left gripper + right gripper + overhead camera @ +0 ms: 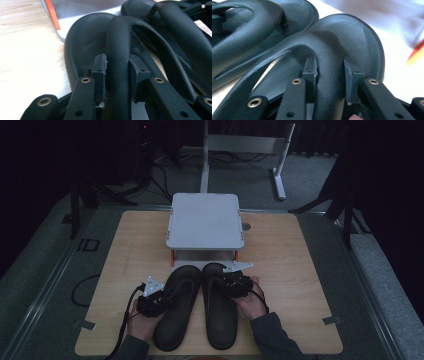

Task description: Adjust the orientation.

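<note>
Two black slide sandals lie side by side on the wooden table, toes toward the far side. The left sandal [176,306] has its strap [119,62] pinched between my left gripper's [118,68] pads. That gripper [159,296] sits at the sandal's left edge. The right sandal [219,305] has its strap [329,72] clamped in my right gripper [330,71], which comes in from the right [231,281]. Both grippers are shut on the straps. Each sandal's sole rests on the table.
A small white shelf stand [205,220] with orange legs [53,15] stands just beyond the sandals' toes. The wooden table [285,250] has bare space left and right of the sandals. Metal frame legs [280,165] and cables stand on the floor beyond.
</note>
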Action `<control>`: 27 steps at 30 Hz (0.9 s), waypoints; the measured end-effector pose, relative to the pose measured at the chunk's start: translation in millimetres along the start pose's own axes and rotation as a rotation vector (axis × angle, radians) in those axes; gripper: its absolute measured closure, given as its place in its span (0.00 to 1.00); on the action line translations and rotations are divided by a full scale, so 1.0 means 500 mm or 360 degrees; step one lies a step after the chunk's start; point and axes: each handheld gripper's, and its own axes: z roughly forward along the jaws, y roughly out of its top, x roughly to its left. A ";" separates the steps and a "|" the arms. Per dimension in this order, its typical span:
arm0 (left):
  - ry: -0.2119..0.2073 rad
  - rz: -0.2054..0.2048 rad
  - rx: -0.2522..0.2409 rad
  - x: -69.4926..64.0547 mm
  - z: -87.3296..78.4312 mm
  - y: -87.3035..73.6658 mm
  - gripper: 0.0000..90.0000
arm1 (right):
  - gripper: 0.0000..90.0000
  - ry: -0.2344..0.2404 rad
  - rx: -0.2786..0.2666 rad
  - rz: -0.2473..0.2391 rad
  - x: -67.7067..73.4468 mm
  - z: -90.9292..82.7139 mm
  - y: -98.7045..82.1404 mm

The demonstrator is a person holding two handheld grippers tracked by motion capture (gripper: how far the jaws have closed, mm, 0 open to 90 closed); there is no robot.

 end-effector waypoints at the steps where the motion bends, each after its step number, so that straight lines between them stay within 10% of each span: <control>1: 0.0007 -0.0007 -0.0009 -0.003 0.003 0.001 0.78 | 0.76 -0.0002 0.0007 0.0009 -0.001 0.000 0.000; 27: -0.0028 -0.0210 -0.0126 -0.035 0.051 0.028 0.76 | 0.75 -0.0062 -0.0022 0.0004 -0.039 0.031 0.044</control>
